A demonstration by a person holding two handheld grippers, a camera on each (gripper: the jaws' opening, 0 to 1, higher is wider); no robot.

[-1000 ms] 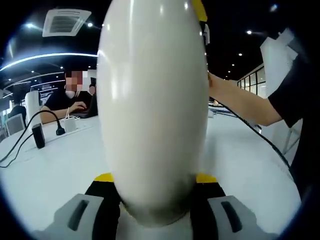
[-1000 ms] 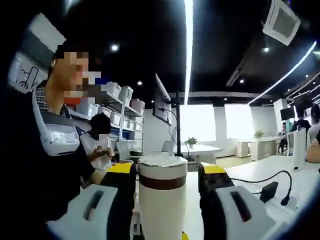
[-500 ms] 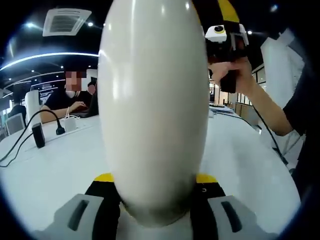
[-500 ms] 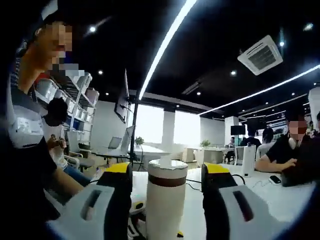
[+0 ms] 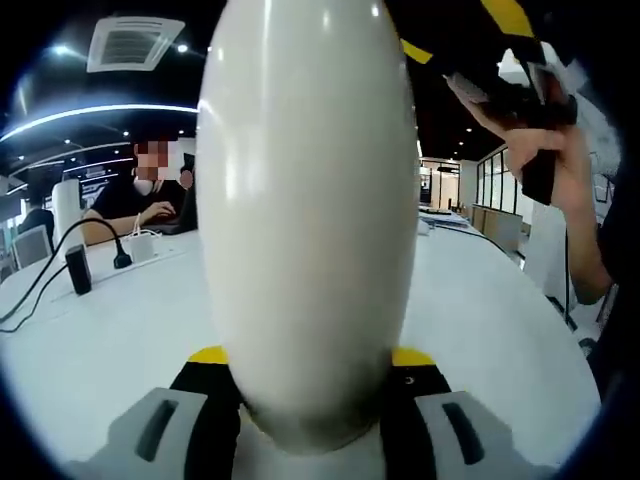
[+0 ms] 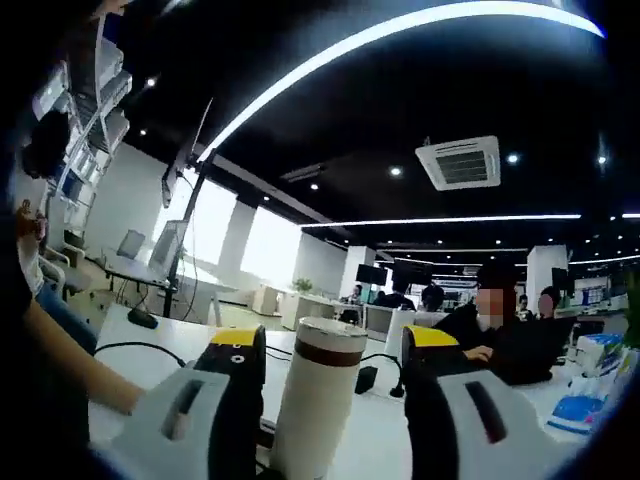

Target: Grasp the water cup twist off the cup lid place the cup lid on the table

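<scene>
Two grippers are working on one water cup (image 5: 305, 210). In the left gripper view I am seeing the white body of the cup very close, standing upright between the yellow-tipped jaws of my left gripper (image 5: 310, 358), and both jaws are pressing on its sides, so this gripper is clamping the cup. Behind it the white table (image 5: 110, 330) is stretching away, with a black cable and small device (image 5: 77, 268) lying on it at the left. A person (image 5: 140, 195) is sitting at the far side of that table. At the upper right of this view the person's hand (image 5: 560, 175) is holding the right gripper's black and yellow body up above the cup.

In the right gripper view I am looking along my right gripper (image 6: 330, 350). The cup (image 6: 312, 405) with its brown band and the cup lid (image 6: 330, 328) on top is standing between the two jaws. I cannot tell if the jaws are touching the lid or standing a little apart from it. More people are sitting at desks behind.
</scene>
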